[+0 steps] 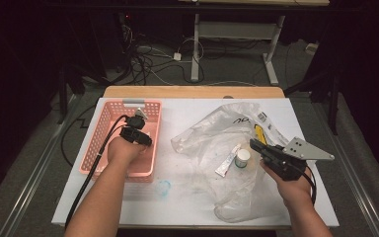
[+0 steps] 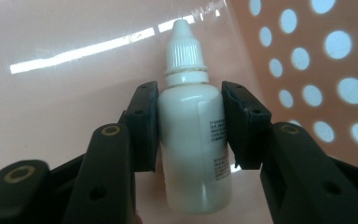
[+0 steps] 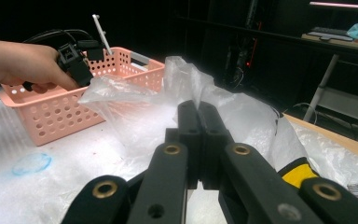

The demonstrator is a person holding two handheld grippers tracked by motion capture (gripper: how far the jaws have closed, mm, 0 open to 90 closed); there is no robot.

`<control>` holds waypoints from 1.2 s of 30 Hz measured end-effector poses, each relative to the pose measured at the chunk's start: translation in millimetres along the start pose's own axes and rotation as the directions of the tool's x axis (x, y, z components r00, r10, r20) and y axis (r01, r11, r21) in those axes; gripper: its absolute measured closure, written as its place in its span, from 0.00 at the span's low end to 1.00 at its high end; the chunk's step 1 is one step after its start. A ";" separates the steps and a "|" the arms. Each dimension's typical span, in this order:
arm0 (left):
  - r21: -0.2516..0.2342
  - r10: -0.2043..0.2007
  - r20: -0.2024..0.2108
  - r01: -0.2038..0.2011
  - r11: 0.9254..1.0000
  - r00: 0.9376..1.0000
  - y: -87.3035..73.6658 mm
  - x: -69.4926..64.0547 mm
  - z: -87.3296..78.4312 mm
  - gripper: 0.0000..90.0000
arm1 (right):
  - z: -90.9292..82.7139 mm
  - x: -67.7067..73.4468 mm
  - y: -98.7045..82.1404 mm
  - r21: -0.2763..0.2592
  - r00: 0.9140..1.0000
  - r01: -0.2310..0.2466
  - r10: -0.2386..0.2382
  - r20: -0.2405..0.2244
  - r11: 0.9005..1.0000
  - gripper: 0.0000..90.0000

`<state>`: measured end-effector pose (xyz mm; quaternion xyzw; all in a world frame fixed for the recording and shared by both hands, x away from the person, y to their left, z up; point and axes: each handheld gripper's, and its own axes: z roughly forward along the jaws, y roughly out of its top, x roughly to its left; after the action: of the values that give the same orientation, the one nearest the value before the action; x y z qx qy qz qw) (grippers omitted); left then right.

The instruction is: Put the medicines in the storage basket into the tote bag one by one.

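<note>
A white dropper bottle [image 2: 191, 140] with a ribbed white cap lies inside the pink perforated basket [image 2: 307, 70], cap pointing away. My left gripper [image 2: 189, 93] is shut on it, one black pad against each side of its body. From above, that left gripper [image 1: 137, 129] reaches down into the basket [image 1: 103, 111] at the table's left. My right gripper [image 1: 254, 144] is shut with nothing in it, held over the crumpled clear plastic bag [image 1: 212, 128]. In its own view the right gripper [image 3: 198, 112] points across the bag [image 3: 135, 107] toward the basket [image 3: 60, 116].
On the bag lie a small white-lidded jar [image 1: 243, 158], a white tube [image 1: 228, 161] and a yellow-and-black item [image 1: 259, 132]. A blue smear [image 1: 164, 186] marks the white tabletop in front of the basket. Beyond the far edge are a dark floor, cables and a desk frame.
</note>
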<state>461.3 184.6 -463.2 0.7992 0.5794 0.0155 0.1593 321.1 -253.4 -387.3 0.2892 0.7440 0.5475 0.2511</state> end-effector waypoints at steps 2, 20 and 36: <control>0.001 0.003 -0.004 -0.003 1.000 1.000 -0.6 -0.2 -0.7 0.64 | -0.2 -0.2 0.0 0.000 1.000 -0.001 0.001 0.001 1.000 1.00; -0.094 0.038 0.026 -0.035 0.995 0.999 -26.4 5.3 -42.0 0.64 | 0.1 0.8 0.5 -0.002 1.000 0.002 -0.002 -0.001 1.000 1.00; -0.252 0.096 0.062 -0.077 0.965 0.993 -73.2 3.1 -76.7 0.64 | 0.4 2.8 0.4 0.004 1.000 -0.001 0.001 -0.004 1.000 1.00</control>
<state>378.9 226.0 -410.8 0.7975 0.5311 0.0655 0.2786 319.5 -251.0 -387.2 0.2889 0.7455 0.5466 0.2490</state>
